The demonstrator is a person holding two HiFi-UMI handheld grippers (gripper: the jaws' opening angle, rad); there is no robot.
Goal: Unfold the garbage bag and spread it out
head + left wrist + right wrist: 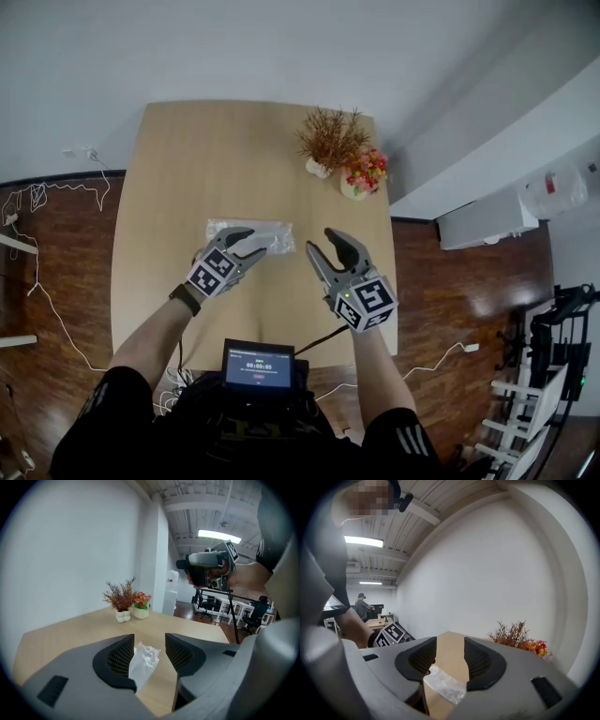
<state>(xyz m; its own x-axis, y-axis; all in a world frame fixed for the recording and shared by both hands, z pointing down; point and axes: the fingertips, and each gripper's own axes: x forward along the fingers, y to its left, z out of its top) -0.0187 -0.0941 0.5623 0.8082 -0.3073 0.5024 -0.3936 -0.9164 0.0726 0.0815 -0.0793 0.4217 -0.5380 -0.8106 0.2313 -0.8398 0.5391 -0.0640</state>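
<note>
Wooden table (169,187) fills the middle of the head view. The garbage bag (246,231) lies flat on it near the centre, a folded clear plastic strip, not opened at all yet. My left gripper (251,242) is at the bag's near edge with its jaws apart; the plastic shows in the gap, but I can't tell if it touches a pad. My right gripper (323,242) hangs just right of the bag, jaws also apart and nothing between them, with the bag's right end low in its view. I judge the step in hand is getting a first hold. I'd pinch only the top layer at the near left edge, bring the right jaws onto the right end, then draw the two apart low over the table so the folds slide open instead of bunching. Thin slick film, so it may slip or both layers may come up together. Far right on the table stand a dried plant pot (321,167) and a flower pot (354,187), near enough to snag a spread bag, so I'd open it toward the left and near side. A small screen (258,366) sits at the near edge.
</note>
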